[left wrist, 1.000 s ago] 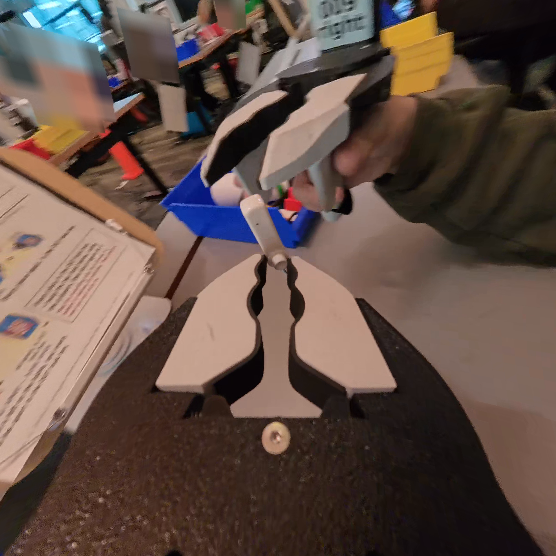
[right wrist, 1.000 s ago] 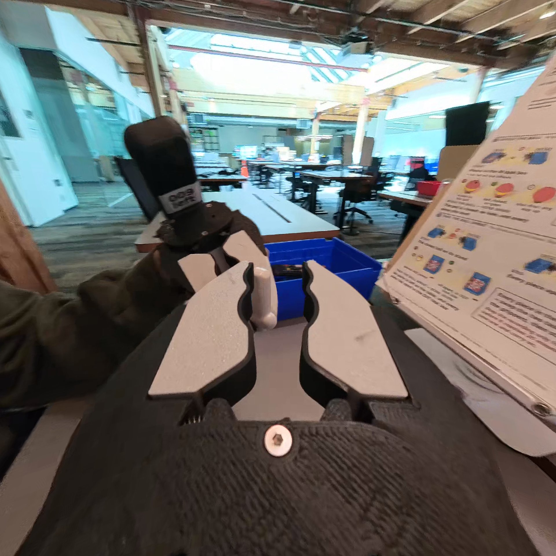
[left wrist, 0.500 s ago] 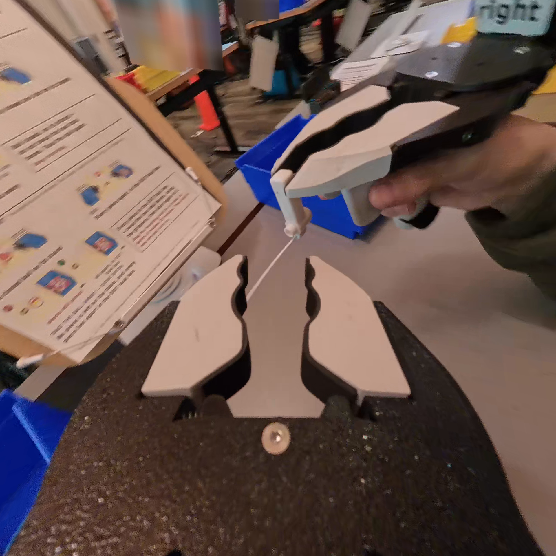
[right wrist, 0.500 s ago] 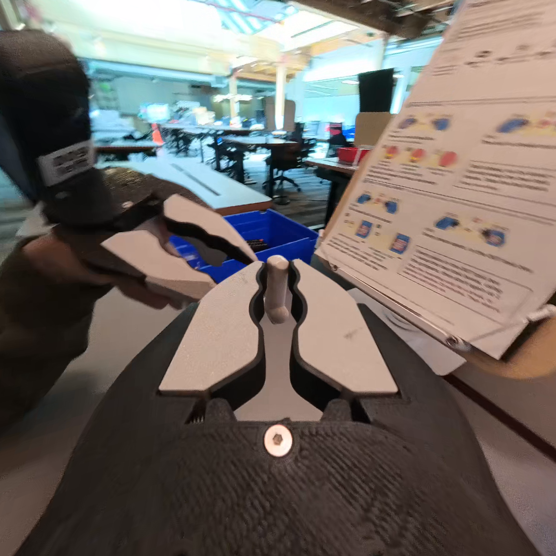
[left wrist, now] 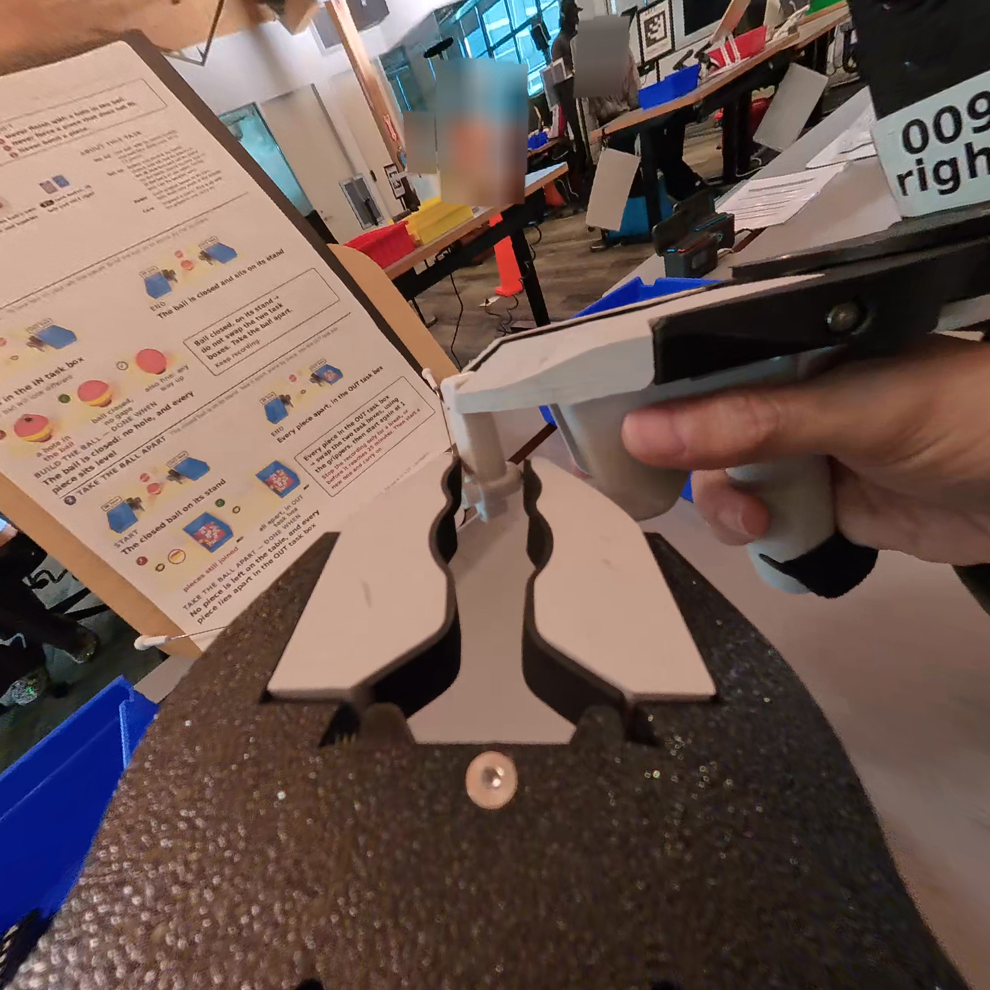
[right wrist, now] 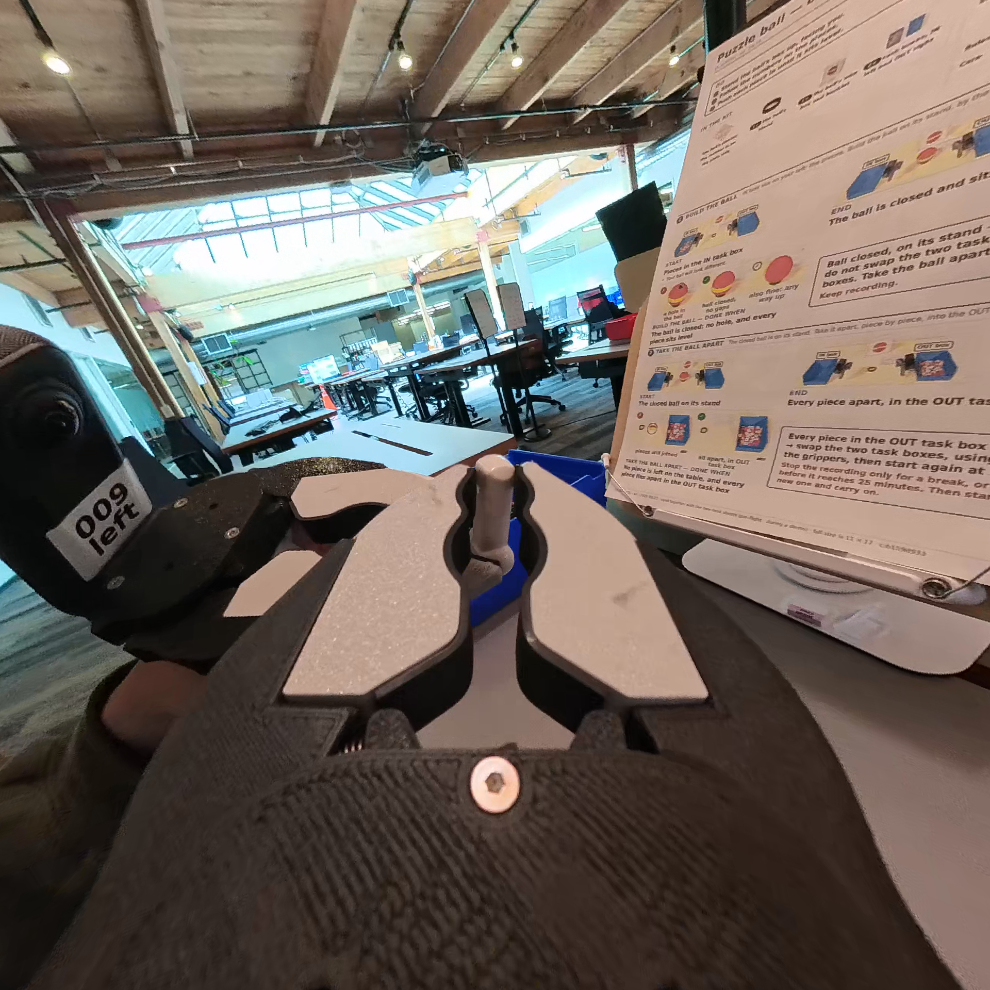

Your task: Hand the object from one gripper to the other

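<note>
A short white peg (left wrist: 485, 444) with a collar at its lower end hangs down from my right gripper (left wrist: 455, 394), which is shut on its upper part. In the right wrist view the peg (right wrist: 490, 503) stands upright, pinched between the tips of the right gripper (right wrist: 495, 474). My left gripper (left wrist: 492, 471) is below it, its jaws narrowed on either side of the peg's collar with a slim gap showing on each side. The left gripper's finger (right wrist: 332, 490) shows at the left of the right wrist view, partly hidden behind my right finger.
A printed instruction sheet on a brown board (left wrist: 187, 348) stands close on the left of the left wrist view and on the right of the right wrist view (right wrist: 830, 321). A blue bin (right wrist: 557, 474) sits behind the peg, another (left wrist: 53, 777) at lower left. The grey table (left wrist: 803, 669) lies below. The grippers are tip to tip, or close to it.
The right gripper has closed on the peg and taken it from the left. The left gripper opened, then came back under the peg, and its jaws have narrowed around the collar.
</note>
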